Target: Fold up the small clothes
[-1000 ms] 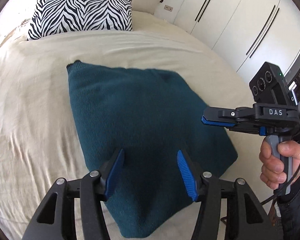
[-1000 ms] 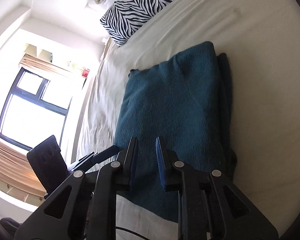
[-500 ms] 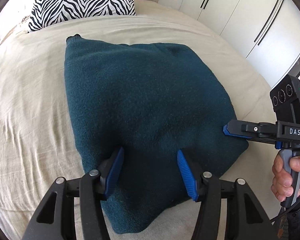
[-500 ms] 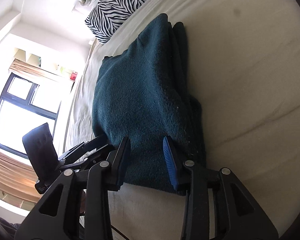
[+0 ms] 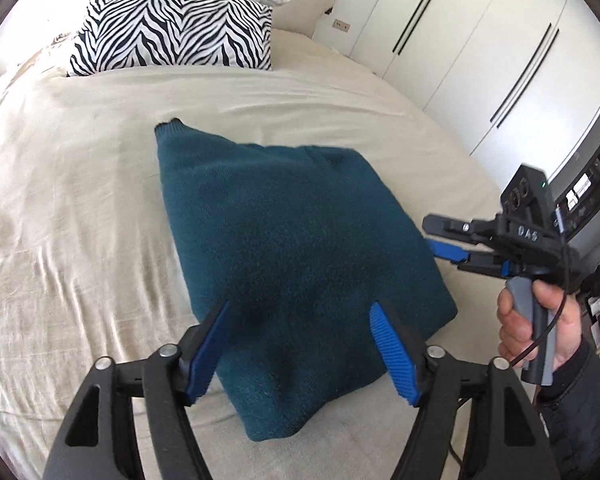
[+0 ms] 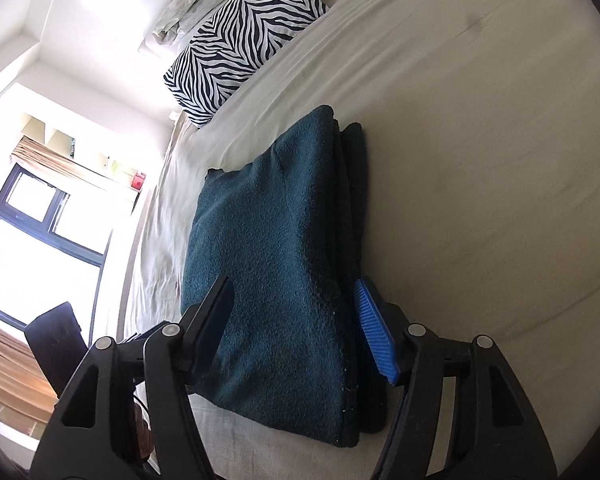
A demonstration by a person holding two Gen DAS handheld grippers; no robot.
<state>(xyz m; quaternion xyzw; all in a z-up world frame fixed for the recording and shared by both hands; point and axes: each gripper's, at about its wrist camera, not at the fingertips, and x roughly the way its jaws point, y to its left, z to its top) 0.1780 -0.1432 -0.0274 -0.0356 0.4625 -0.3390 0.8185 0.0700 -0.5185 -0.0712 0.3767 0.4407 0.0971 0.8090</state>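
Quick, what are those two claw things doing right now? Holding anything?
Left gripper: fingers opening, holding nothing, above the sweater.
Right gripper: fingers opening, holding nothing, sweater lies between them.

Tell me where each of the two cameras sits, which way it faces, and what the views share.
Left wrist: sits on the left gripper, looking down across the teal sweater towards the zebra pillow; its jaws are opening, nothing clamped; the right gripper and right hand show.
Right wrist: sits on the right gripper, rolled sideways, looking along the sweater's stacked edge towards the window; its jaws are opening.
Shared: sweater, pillow, bed.
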